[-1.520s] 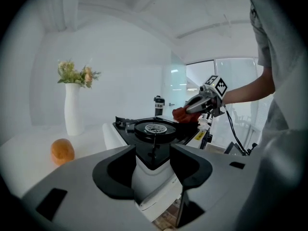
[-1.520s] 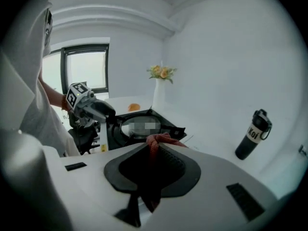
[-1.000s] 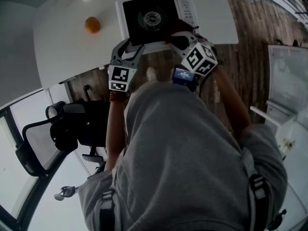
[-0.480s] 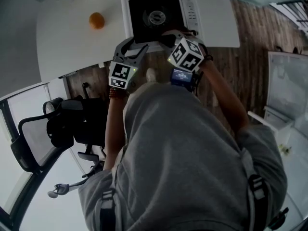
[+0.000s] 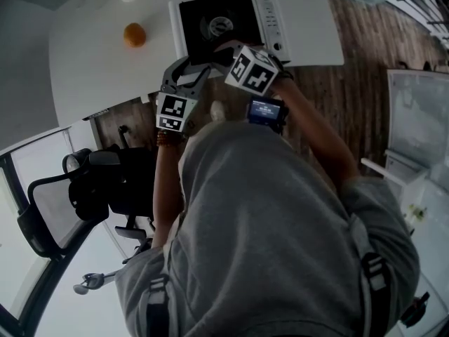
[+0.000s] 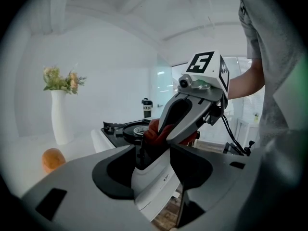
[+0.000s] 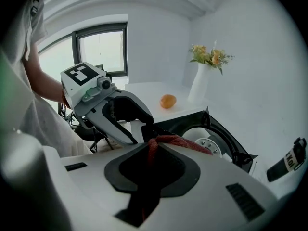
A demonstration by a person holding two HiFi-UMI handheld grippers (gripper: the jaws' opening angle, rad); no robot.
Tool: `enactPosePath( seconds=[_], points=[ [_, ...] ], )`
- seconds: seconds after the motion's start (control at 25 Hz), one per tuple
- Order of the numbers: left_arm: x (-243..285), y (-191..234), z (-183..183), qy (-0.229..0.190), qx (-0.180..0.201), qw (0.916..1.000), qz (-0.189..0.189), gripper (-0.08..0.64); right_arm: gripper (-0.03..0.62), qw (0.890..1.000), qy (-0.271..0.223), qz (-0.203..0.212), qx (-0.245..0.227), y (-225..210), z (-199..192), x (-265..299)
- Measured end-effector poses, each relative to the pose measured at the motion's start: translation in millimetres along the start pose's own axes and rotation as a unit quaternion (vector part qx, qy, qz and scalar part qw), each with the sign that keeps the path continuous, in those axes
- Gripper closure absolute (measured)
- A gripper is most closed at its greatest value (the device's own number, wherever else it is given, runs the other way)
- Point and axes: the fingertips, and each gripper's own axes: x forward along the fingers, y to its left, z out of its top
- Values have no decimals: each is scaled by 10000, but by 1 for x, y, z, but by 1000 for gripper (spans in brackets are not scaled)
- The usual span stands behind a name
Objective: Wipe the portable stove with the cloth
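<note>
— Portable stove point(image 5: 210, 21)? Head view: one, top centre, on the white table point(image 5: 98, 65); one orange point(image 5: 134, 35) upper left.
— Left gripper view: the left gripper point(image 6: 154, 167) clamps the stove's near edge.
— Right gripper view: the right gripper point(image 7: 151, 152), clenched, pinches one red cloth point(image 7: 179, 140) at centre frame.

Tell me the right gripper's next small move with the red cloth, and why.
Probably slide the red cloth across the black-topped white portable stove toward its round burner. The right gripper is shut on the cloth at the top's near edge, most of the black surface lies beyond, and the left gripper grips the stove's rim.
</note>
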Motion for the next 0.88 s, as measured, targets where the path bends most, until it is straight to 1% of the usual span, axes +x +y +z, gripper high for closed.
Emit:
enactPosePath(
  seconds=[0.08,0.2,0.28,0.32,0.36,0.4,0.48,0.52,0.56,0.6,0.68,0.76,0.88],
  points=[
    [0,1,0,9,17,10000,10,325,528,9999,-131,4,31,1,5,3],
    [0,0,1,-21,-9,10000,-18,318,528,9984,-495,89,261,0,8,0],
    [-6,-1,7,-137,-42,9999,-25,311,528,9949,-882,121,485,-3,9,-11],
    [-11,-2,12,-228,-30,9997,-28,311,528,9906,-1182,142,676,-6,11,-20],
    [-15,-4,19,-334,9,9994,-66,311,528,9833,-1558,205,922,-8,17,-32],
    [-19,-8,27,-449,76,9988,-157,307,526,9724,-1974,328,1198,-9,26,-47],
    [-24,-20,45,-675,264,9964,-448,296,526,9452,-2720,743,1647,-6,46,-73],
    [-26,-26,53,-767,357,9947,-586,289,526,9332,-2988,1007,1724,-2,56,-82],
    [-27,-32,59,-837,438,9931,-692,282,526,9246,-3166,1274,1691,6,64,-88],
    [-28,-36,63,-879,507,9918,-772,279,526,9197,-3250,1526,1588,15,70,-92],
    [-31,-43,68,-882,636,9899,-904,275,525,9161,-3233,1950,1353,32,76,-95],
    [-35,-49,71,-883,704,9882,-1039,275,525,9098,-3246,2257,1261,43,78,-98],
    [-41,-58,74,-1044,636,9846,-1252,275,525,8965,-3341,2642,1217,54,78,-106]
  ],
)
